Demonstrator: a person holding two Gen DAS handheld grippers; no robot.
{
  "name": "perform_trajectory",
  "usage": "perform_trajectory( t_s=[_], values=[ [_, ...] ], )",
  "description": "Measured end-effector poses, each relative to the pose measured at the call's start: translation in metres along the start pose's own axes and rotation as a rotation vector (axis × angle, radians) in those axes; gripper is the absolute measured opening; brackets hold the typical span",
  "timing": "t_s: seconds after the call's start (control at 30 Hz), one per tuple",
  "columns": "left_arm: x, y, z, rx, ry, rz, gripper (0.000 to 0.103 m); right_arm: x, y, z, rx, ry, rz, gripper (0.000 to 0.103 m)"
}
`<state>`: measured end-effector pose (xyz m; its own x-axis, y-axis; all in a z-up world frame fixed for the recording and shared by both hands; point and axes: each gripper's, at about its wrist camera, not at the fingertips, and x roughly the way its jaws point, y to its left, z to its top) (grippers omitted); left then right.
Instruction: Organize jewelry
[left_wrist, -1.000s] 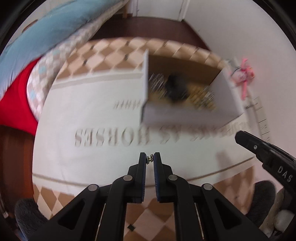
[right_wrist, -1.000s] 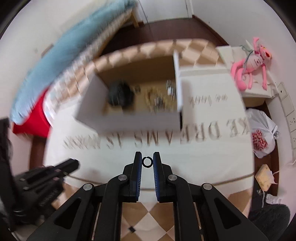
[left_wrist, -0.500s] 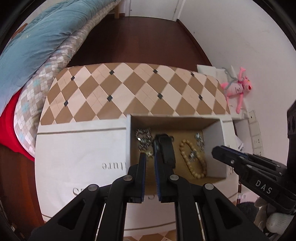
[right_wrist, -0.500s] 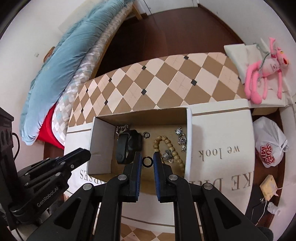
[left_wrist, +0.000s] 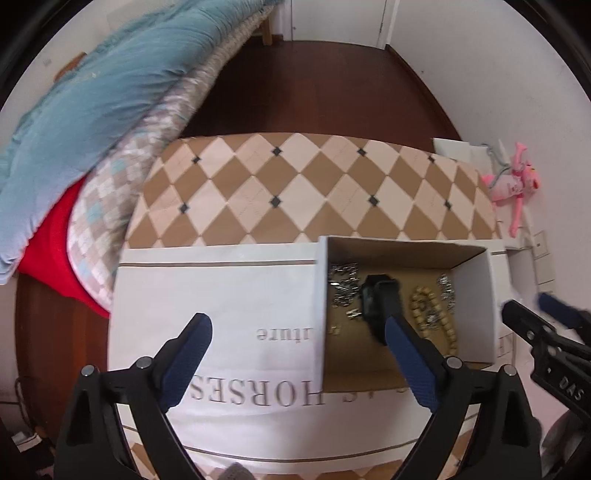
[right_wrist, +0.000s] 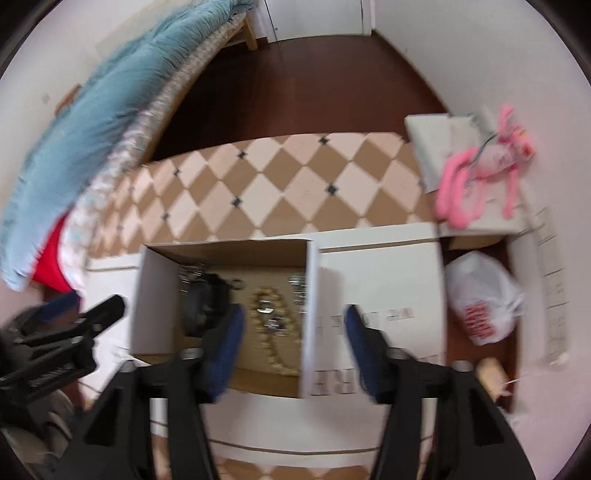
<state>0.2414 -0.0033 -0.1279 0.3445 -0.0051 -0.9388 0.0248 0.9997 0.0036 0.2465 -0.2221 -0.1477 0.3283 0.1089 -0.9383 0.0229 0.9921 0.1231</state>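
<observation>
On the white cloth (left_wrist: 221, 295) I read "HORSES" and "ature", both upside down from my left cam. The right gripper (left_wrist: 532, 314) body shows "DAS". From right cam the cloth print is too blurred, only "RE" approx. The plastic bag (right_wrist: 484, 299) has red print, not readable.

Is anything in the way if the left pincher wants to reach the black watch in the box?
Partly. The left gripper hangs open astride the box's near-left white wall, which stands between its fingers. The black watch lies just past that wall, beside the bead bracelet.
</observation>
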Motion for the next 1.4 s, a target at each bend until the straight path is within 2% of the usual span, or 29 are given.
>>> perform_trajectory(
  t_s=[0.03,0.07,0.1,0.2,0.37,0.6,0.83,1.2,1.4],
  values=[
    [0.000,0.001,-0.005,0.003,-0.007,0.018,0.102,0.000,0.001,-0.003,-0.014,-0.005,-0.038,0.088],
    [0.001,0.001,-0.008,0.002,-0.009,0.026,0.102,0.000,0.003,-0.006,-0.029,-0.008,-0.075,0.097],
    [0.001,0.002,-0.011,0.003,-0.012,0.030,0.102,0.001,0.005,-0.010,-0.041,-0.007,-0.104,0.101],
    [0.005,0.002,-0.021,0.008,-0.006,0.047,0.103,0.006,0.008,-0.020,-0.057,0.002,-0.145,0.102],
    [0.008,0.002,-0.033,0.005,0.002,0.054,0.103,0.011,0.009,-0.034,-0.053,0.013,-0.161,0.103],
    [-0.014,-0.001,-0.045,-0.001,-0.024,0.038,0.103,-0.006,0.009,-0.046,-0.031,-0.016,-0.162,0.103],
    [-0.072,-0.003,-0.062,-0.005,-0.119,0.017,0.103,-0.059,0.007,-0.063,-0.010,-0.102,-0.156,0.103],
    [-0.180,-0.006,-0.091,-0.001,-0.280,-0.003,0.103,-0.171,0.019,-0.101,-0.010,-0.291,-0.155,0.103],
    [-0.217,-0.005,-0.107,-0.016,-0.328,-0.023,0.103,-0.223,0.025,-0.121,-0.012,-0.377,-0.165,0.103]
  ],
)
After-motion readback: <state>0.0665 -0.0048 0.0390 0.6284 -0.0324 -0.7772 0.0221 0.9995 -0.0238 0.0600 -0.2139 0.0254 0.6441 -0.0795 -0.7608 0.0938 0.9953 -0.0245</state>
